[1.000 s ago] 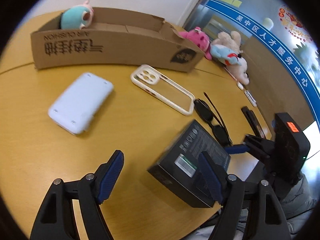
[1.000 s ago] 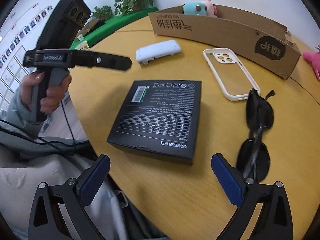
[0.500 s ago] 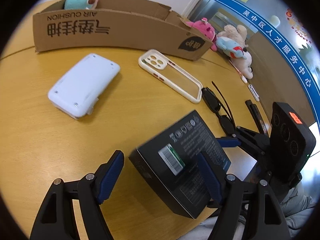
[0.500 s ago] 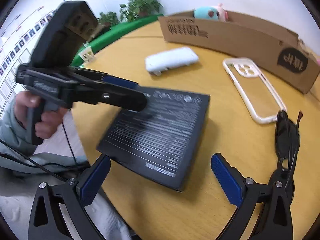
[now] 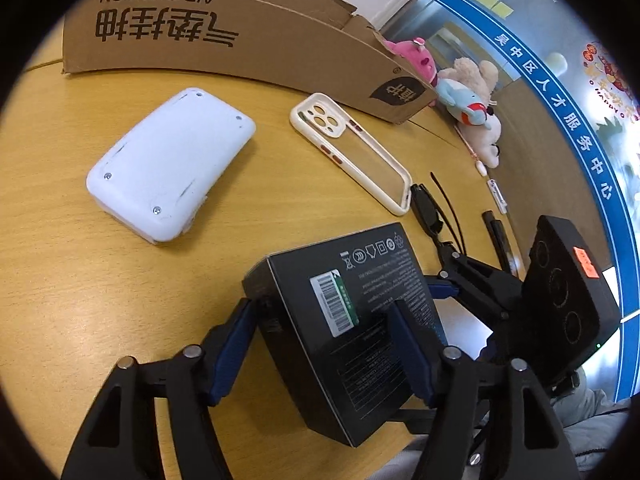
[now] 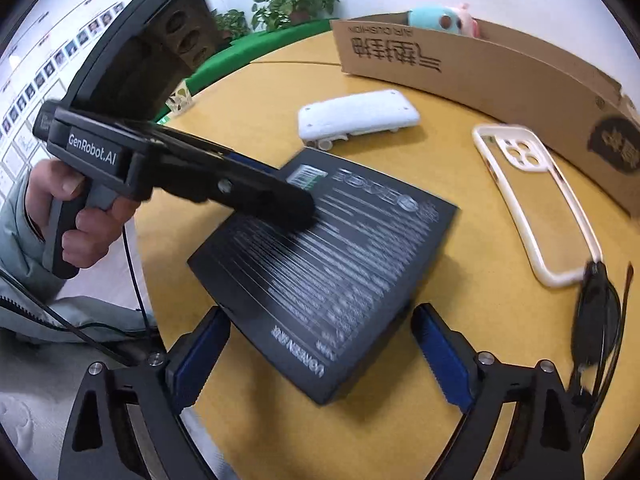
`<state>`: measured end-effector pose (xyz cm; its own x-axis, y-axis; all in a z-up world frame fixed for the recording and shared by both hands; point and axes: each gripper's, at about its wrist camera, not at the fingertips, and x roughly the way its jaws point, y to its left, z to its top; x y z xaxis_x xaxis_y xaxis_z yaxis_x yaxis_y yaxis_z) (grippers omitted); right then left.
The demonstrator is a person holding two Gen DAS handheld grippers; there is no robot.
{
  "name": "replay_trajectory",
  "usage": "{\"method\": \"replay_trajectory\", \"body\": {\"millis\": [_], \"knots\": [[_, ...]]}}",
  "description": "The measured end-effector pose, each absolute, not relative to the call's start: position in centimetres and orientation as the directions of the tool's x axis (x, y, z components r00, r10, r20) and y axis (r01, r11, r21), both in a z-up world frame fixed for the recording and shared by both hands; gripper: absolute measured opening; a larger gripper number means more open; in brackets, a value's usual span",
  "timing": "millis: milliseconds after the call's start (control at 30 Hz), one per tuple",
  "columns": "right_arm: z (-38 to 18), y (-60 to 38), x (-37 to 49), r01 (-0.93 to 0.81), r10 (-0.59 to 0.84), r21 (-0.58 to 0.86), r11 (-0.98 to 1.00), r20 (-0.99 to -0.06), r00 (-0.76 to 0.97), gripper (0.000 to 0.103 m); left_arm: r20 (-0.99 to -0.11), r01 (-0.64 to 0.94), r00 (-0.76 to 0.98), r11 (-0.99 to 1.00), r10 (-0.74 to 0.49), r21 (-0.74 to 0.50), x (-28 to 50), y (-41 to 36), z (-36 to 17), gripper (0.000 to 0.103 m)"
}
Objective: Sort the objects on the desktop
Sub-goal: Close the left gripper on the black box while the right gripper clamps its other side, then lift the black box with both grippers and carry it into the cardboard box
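A black product box [image 5: 352, 320] sits between the jaws of my left gripper [image 5: 320, 344], which has closed on its sides and holds it tilted above the round wooden table [image 5: 60, 280]. The box [image 6: 328, 264] also shows in the right wrist view, with the left gripper's fingers [image 6: 272, 196] over its far corner. My right gripper [image 6: 320, 352] is open and empty, just in front of the box's near edge. A white device [image 5: 168, 164], a white phone case [image 5: 352, 152] and black sunglasses [image 5: 430, 212] lie on the table.
A long cardboard box [image 5: 240, 36] with a teal plush toy [image 6: 440, 20] in it stands at the back. More plush toys [image 5: 468, 96] lie past its right end. The table edge and the person's lap are close at the near side.
My left gripper moved forward and closed around the black box, which has lifted and tilted. My right gripper came closer to the box and stayed open.
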<state>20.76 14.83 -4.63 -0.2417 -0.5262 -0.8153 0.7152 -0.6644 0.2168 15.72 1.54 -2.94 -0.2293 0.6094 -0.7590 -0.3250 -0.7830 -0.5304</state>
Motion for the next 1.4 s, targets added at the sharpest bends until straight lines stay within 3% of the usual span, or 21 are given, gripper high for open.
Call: {"method": "replay_trajectory", "body": {"millis": [367, 900, 1000, 1167, 1400], "knots": [[-3.9, 13.8, 19.1, 0.7, -0.514, 0.176, -0.692, -0.801, -0.307, 0.091, -0.78, -0.386, -0.338, -0.833, 0.527, -0.396, 14.2, 1.8, 0.2, 0.067], [8.0, 14.4, 11.1, 0.664, -0.497, -0.006, -0.748, -0.658, -0.566, 0.091, -0.634, -0.502, -0.542, -0.818, 0.552, -0.282, 4.2, 2.7, 11.3, 0.064], [10.7, 14.4, 8.9, 0.654, -0.487, -0.056, -0.755, -0.62, -0.615, 0.09, -0.623, -0.51, -0.571, -0.826, 0.535, -0.241, 1.6, 3.0, 13.5, 0.052], [15.8, 15.1, 4.4, 0.618, -0.464, -0.127, -0.776, -0.55, -0.694, 0.087, -0.572, -0.511, -0.592, -0.813, 0.568, -0.279, -2.1, 2.7, 15.7, 0.044], [15.8, 14.5, -0.4, 0.624, -0.477, -0.084, -0.777, -0.569, -0.67, 0.086, -0.557, -0.456, -0.621, -0.832, 0.551, -0.316, -6.0, 1.8, 15.3, 0.044]]}}
